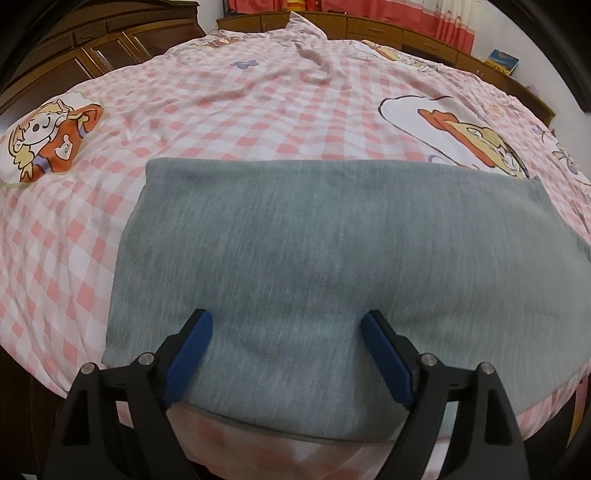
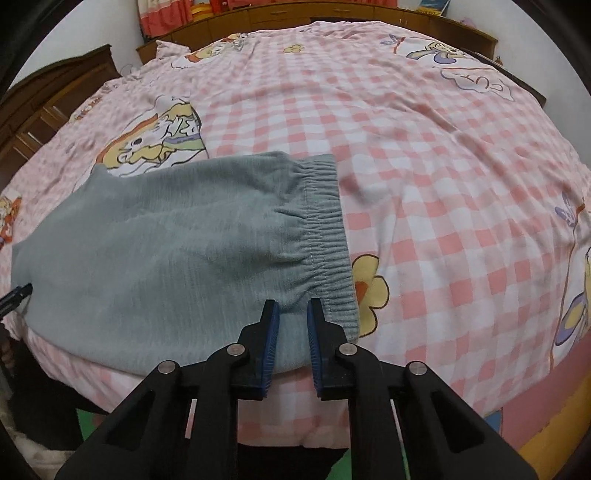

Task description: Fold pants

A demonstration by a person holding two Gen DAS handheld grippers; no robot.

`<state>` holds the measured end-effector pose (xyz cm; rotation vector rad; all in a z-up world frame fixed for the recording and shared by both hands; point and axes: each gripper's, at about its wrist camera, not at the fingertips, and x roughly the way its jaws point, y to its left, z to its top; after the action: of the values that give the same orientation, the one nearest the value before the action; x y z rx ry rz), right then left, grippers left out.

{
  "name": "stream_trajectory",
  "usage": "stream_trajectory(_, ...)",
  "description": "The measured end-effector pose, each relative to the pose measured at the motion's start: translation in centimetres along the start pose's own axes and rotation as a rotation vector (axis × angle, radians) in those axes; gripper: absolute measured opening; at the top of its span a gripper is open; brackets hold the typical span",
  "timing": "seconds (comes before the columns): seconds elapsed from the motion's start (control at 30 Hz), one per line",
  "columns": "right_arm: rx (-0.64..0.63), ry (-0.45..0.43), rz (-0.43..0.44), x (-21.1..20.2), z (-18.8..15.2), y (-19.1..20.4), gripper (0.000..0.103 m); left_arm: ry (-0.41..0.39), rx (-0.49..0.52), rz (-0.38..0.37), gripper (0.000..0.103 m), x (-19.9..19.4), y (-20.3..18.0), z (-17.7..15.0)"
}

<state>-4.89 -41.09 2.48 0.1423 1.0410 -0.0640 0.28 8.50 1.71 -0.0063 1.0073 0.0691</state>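
Grey pants [image 1: 314, 251] lie folded flat on the pink checked bed sheet [image 1: 221, 103], along the near edge of the bed. In the right wrist view the pants [image 2: 166, 251] end in an elastic waistband [image 2: 328, 236] at their right. My left gripper [image 1: 286, 321] is open wide, its blue pads over the pants' near edge, holding nothing. My right gripper [image 2: 292, 306] is open with a narrow gap, its tips over the pants' near edge just left of the waistband. The left gripper's tip [image 2: 16, 293] shows at the far left of the right wrist view.
The sheet [image 2: 443, 166] carries cartoon prints [image 1: 48, 144] and covers the whole bed. A wooden headboard with drawers [image 1: 369, 26] runs along the back. A wooden cabinet [image 1: 92, 44] stands at the left. The bed's front edge drops off just below the grippers.
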Motion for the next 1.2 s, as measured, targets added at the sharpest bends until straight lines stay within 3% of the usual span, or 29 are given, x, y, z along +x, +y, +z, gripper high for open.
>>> stream_trajectory(0.27,0.019,-0.035,-0.084,-2.0,-0.2,2.6,0.019,-0.007,0.021,0.001,0.088,-1.3,0.6,-1.1)
stream_trajectory(0.4,-0.009,-0.093,-0.023,-4.4,-0.4,5.6,0.032,-0.028,0.01,0.017,0.088,-2.8,2.7,-1.6)
stream_trajectory(0.5,-0.066,-0.091,0.056,-4.8,-0.5,8.9,0.033,-0.072,-0.029,0.016,0.087,-4.5,5.6,-1.6)
stream_trajectory(0.7,-0.15,-0.013,0.163,-1.9,-1.1,15.2,0.033,-0.109,-0.113,-0.027,0.087,-4.9,10.0,-1.5)
stream_trajectory(0.87,-0.188,0.069,0.17,1.7,-2.5,18.2,0.037,-0.093,-0.144,-0.089,0.079,-3.3,11.4,-0.8)
stream_trajectory(1.0,-0.188,0.045,0.133,2.4,-3.4,18.8,0.041,-0.088,-0.155,-0.117,0.079,-1.8,11.7,-0.4)
stream_trajectory(1.2,-0.14,0.056,0.173,2.9,-3.4,18.0,0.042,-0.075,-0.198,-0.121,0.08,-0.5,11.8,-0.7)
